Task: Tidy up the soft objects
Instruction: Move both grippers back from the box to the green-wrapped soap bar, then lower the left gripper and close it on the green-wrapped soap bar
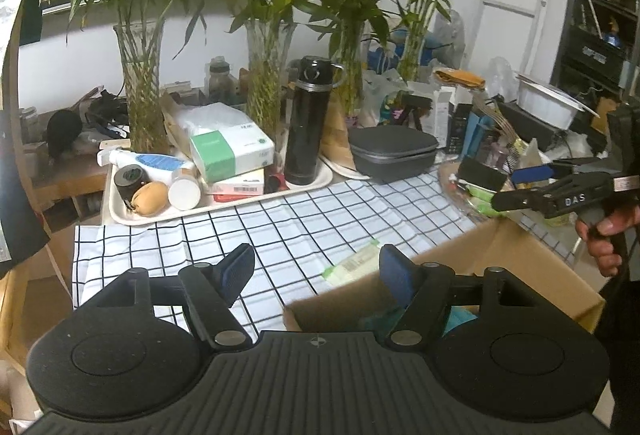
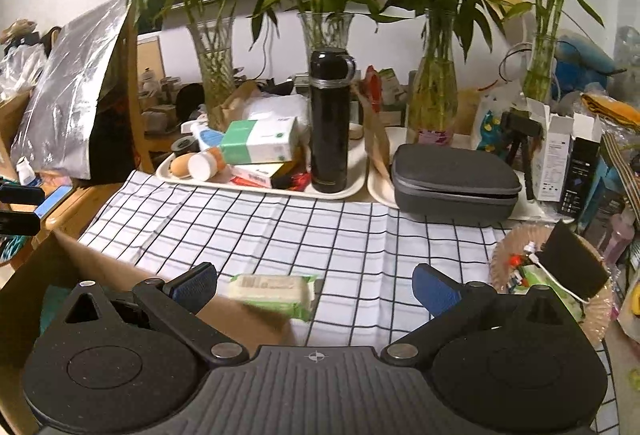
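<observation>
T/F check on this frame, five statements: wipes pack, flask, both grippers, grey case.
1. The green-and-white wipes pack lies on the checked cloth. True.
2. The right gripper is shut on the wipes pack. False: its jaws stand open, with the pack lying between the fingers, ungripped.
3. The black flask lies on its side. False: it stands upright on the cream tray.
4. The left gripper holds nothing. True.
5. The grey zip case sits inside the cardboard box. False: it sits at the back of the table, right of the flask.
</observation>
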